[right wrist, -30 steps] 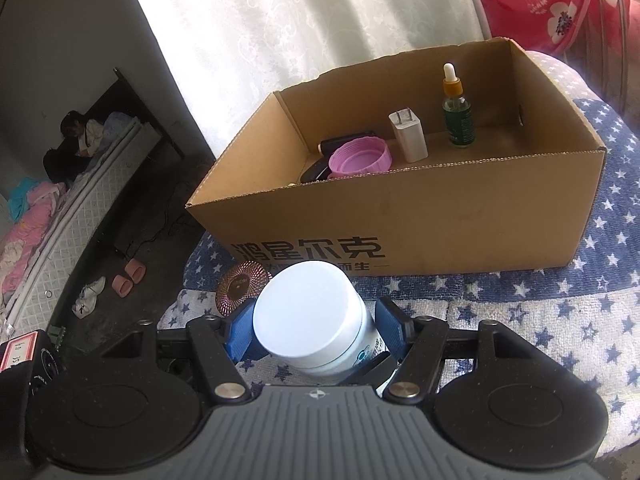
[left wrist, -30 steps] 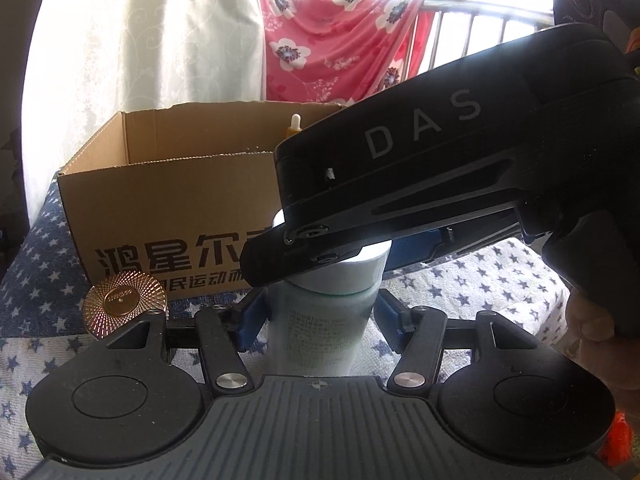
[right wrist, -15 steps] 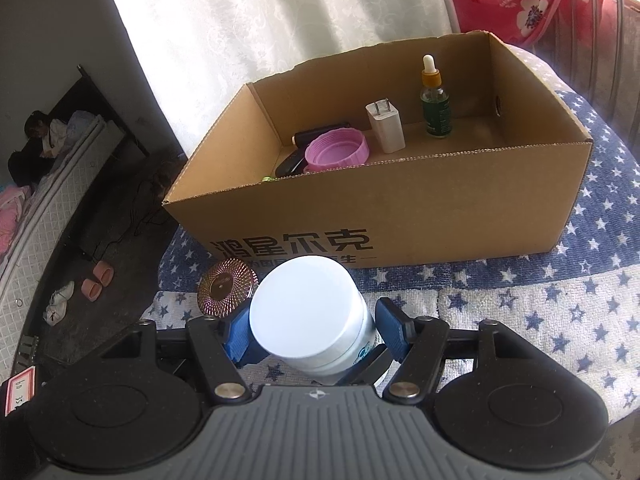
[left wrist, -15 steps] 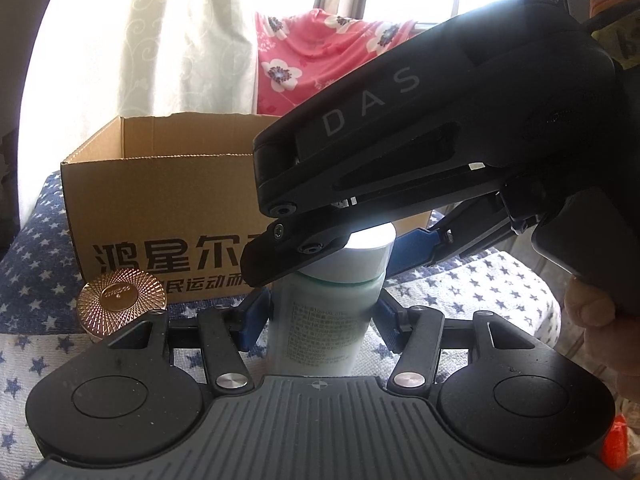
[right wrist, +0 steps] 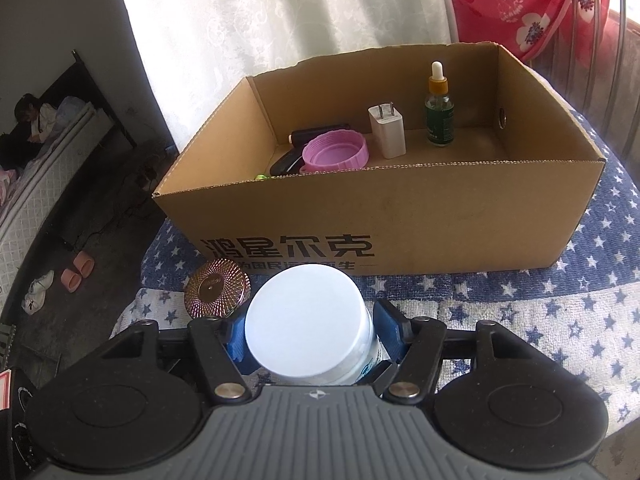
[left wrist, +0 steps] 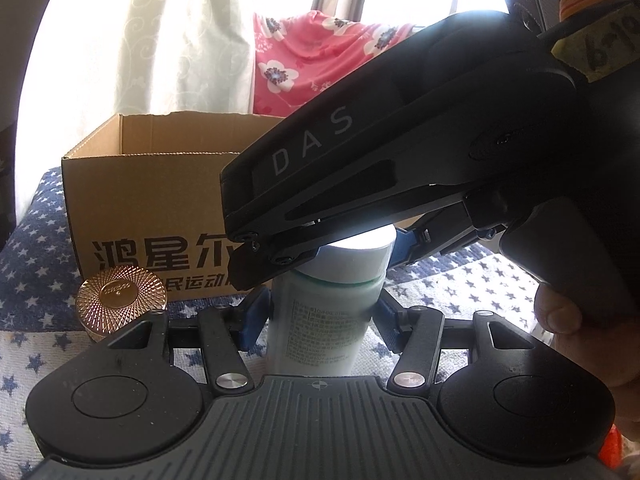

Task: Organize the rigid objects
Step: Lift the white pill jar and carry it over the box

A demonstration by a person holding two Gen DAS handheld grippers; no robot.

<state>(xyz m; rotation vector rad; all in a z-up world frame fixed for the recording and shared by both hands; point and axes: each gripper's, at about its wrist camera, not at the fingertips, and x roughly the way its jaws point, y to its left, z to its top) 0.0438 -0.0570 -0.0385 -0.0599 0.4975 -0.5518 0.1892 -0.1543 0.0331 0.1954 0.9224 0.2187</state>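
Jaws of both the left gripper [left wrist: 320, 316] and right gripper [right wrist: 310, 344] clasped the upright white jar [right wrist: 308, 328], the cardboard box [right wrist: 400, 216] lying at twelve o'clock.

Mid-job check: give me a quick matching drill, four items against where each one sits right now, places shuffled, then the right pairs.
Items:
1. white-lidded bottle
2. gold ribbed jar
3. dropper bottle
4. pink lid

Places:
A. upright at the back of the cardboard box
B. on the star-print cloth, outside the box's front wall
C. between the blue fingers of both grippers
D. lying in the box, left of the white charger

Pairs: 1-C, 2-B, 3-A, 4-D
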